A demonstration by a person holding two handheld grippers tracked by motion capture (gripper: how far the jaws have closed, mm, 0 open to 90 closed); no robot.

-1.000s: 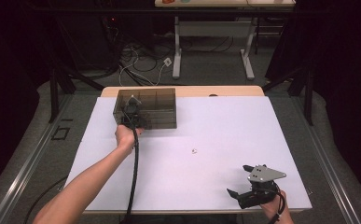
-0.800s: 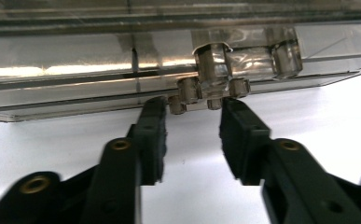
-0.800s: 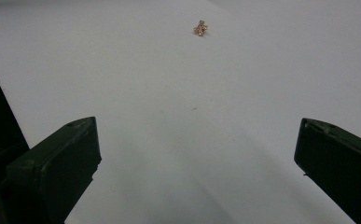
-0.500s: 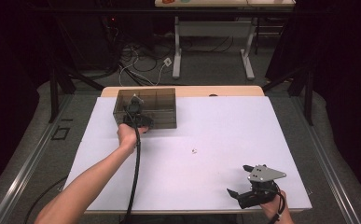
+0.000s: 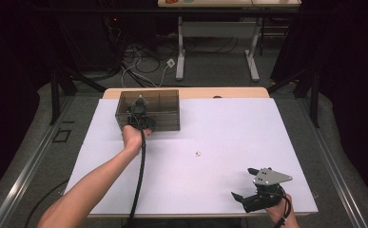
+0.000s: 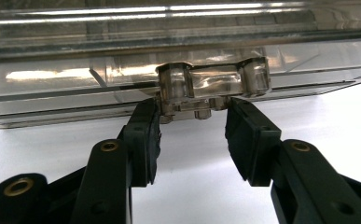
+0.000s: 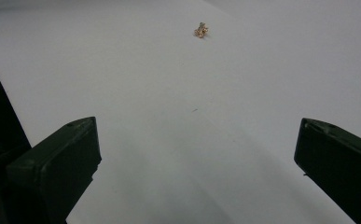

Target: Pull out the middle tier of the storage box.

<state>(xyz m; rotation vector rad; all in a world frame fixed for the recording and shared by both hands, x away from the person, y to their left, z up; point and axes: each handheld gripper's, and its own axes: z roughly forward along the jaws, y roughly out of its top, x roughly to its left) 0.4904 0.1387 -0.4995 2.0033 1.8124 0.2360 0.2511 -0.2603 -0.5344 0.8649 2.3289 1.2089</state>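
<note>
Left gripper sits at the front wall of the clear box, jaws partly spread on either side of the box's clear latch. They have just been closing in, and the latch tab hangs between the pads; the left pad looks to touch it, the right pad stands just off it, so no firm pinch can be read. The left gripper view gives this close detail: the latch is a moulded clear block with two rounded knobs, fixed to the wall just above the jaw tips, with white tabletop below. From the high view the same gripper appears as a dark body over the box's near wall, its cable trailing back along the forearm, and the latch cannot be made out there. The box is smoky and see-through, with inner dividers (contents not legible).

Well to the right of the left gripper, a small gold-coloured object lies alone on the white table. The right gripper view shows it ahead, well beyond the jaw tips, with bare surface between.

Right gripper rests near the table's front edge, jaws spread wide with nothing between them.
</note>
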